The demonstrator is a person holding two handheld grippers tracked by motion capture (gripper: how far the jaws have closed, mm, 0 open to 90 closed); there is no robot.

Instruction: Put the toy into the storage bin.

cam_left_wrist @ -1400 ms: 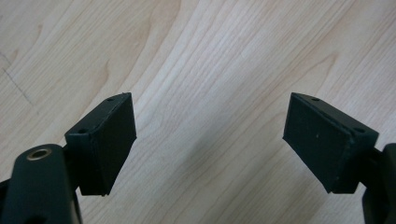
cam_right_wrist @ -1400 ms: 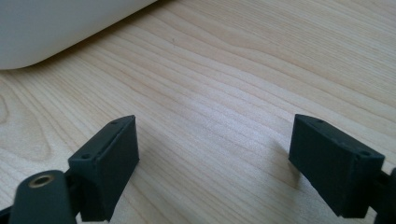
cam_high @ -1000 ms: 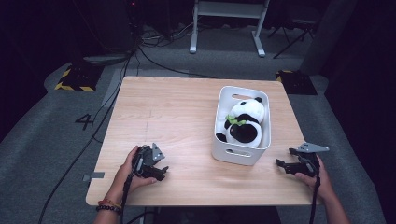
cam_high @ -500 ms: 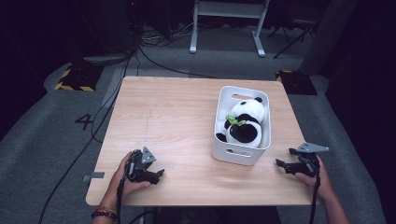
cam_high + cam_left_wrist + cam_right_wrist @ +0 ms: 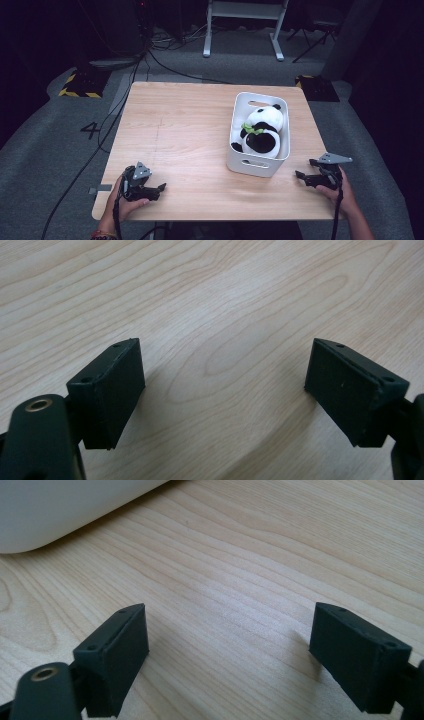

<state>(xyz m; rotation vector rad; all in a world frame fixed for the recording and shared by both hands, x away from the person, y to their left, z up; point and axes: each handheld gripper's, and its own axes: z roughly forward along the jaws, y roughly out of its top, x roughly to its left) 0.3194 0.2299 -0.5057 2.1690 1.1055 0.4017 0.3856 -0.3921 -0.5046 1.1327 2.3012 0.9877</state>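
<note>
Grippers rest low at the near corners of the light wooden tabletop (image 5: 190,130), left gripper (image 5: 159,188) and right gripper (image 5: 300,175) both with jaws apart and empty, apparently parked clear of the black-and-white plush panda (image 5: 261,130) lying inside the white plastic bin (image 5: 250,165) by the right edge.

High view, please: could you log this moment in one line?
left tongs: open, empty | right tongs: open, empty | panda: in bin

Plush panda (image 5: 260,131) in white basket (image 5: 250,165)
</note>
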